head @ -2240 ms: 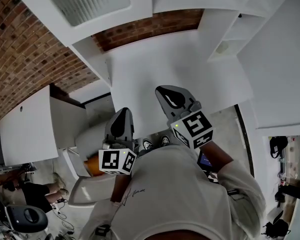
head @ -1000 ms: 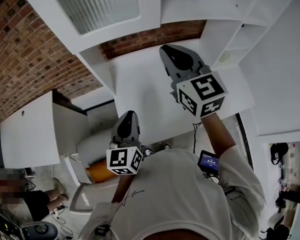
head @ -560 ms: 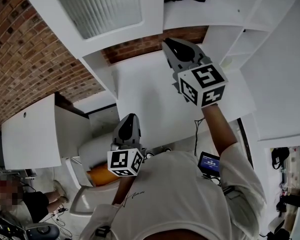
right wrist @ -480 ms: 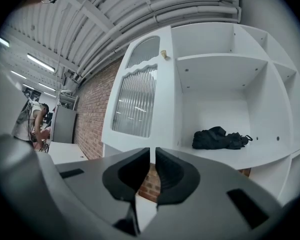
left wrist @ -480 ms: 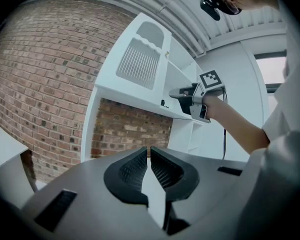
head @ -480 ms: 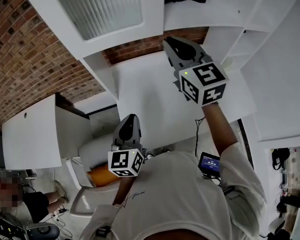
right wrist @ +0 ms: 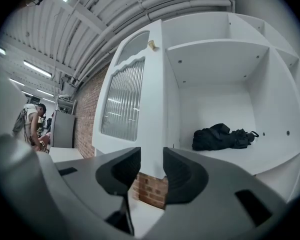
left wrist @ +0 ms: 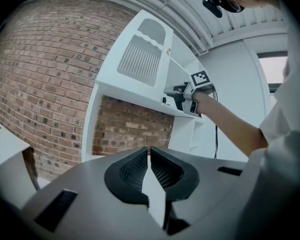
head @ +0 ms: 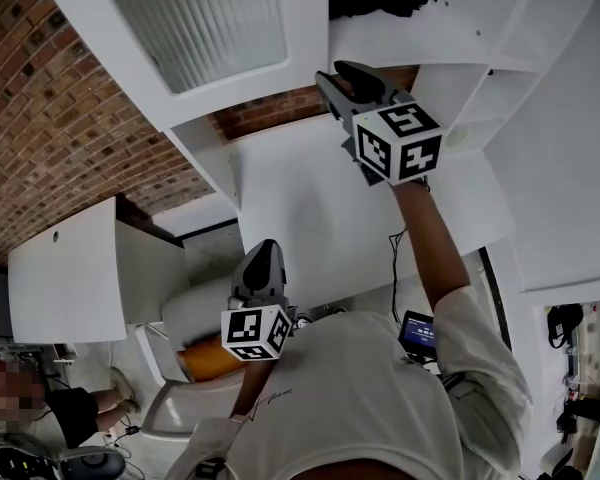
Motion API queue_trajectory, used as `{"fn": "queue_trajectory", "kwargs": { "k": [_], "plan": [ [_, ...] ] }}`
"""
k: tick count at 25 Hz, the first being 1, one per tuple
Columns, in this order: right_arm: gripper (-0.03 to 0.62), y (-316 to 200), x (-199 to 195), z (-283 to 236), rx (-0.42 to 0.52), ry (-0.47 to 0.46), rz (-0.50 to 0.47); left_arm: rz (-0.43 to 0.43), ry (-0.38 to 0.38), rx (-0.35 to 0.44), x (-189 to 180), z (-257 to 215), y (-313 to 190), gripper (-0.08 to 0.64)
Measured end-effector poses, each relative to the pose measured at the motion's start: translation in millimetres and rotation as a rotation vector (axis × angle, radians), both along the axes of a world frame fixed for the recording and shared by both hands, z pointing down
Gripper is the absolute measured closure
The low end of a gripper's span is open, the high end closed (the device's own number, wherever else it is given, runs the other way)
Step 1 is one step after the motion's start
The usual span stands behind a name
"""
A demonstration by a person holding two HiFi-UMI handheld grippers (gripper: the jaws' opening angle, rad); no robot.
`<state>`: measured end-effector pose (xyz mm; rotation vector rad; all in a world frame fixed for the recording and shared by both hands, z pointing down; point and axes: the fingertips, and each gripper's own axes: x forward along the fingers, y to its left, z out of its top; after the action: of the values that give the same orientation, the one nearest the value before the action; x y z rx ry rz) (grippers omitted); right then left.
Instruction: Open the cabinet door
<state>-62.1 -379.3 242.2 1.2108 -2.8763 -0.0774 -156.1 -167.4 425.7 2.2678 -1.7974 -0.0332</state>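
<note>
At the swung-out cabinet door (head: 195, 28): my right gripper (head: 342, 71), jaws spreading, door edge between them unpinched. Left gripper (head: 264, 253) pressed together, empty. Opening looks done; next I'd back clear.

Brick wall (head: 70, 118) running down the left side, red and rough. Up at the far end, a black bundle (right wrist: 222, 136) lies slumped on a white shelf (right wrist: 270, 159). Overhead, ceiling pipes (right wrist: 155, 9) and strip lights (right wrist: 37, 69). Far left there's a grey locker (right wrist: 65, 129), and a person (right wrist: 32, 124) standing just beside it. Down near the floor, something orange (head: 205, 358) on the left and a small lit screen (head: 418, 332) on the right. A black cable (head: 392, 258) hangs just above that screen.
</note>
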Motion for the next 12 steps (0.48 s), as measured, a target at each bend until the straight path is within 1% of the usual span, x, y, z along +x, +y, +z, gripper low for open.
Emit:
{"fn": "queue_trajectory", "kwargs": {
  "k": [3, 7, 12],
  "plan": [
    [0.422, -10.0, 0.1, 0.0, -0.015, -0.027, -0.014, -0.014, 0.000, -0.004, -3.8, 2.0, 0.3, 0.543],
    [0.382, -17.0, -4.7, -4.2, -0.017, -0.075, -0.060, -0.029, -0.002, -0.014, -8.4, 4.5, 0.3, 0.543],
    [0.359, -23.4, -14.5, -7.4, -0.010, -0.087, -0.111, -0.035, -0.005, -0.018, -11.6, 3.8, 0.1, 0.543]
  ]
}}
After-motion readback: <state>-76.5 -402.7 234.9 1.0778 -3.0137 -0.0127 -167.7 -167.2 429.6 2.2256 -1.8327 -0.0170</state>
